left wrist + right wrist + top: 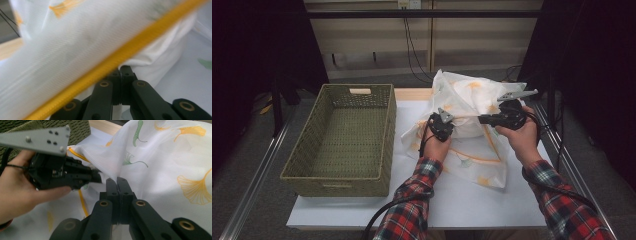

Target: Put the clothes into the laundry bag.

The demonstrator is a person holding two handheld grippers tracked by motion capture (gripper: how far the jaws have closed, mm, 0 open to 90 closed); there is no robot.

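A thin white cloth point(472, 95) printed with yellow and green leaves and edged with a yellow hem point(120, 56) is bunched up on the white table point(472, 205), part of it lifted. My left gripper point(451, 121) is shut on a fold of the cloth near its hem; in the left gripper view its jaws point(120, 68) meet under the fabric point(75, 45). Close to its right, my right gripper point(480, 119) points left and is shut on the same cloth. The right gripper view has its closed jaws point(117, 181) pinching fabric point(162, 157), with the left gripper point(98, 177) right beside them.
An empty green woven basket point(339, 176) stands on the table's left half; its corner appears in the right gripper view point(75, 127). Bare white table lies in front of the cloth. Metal rails run along both table sides, and cables hang at the back wall.
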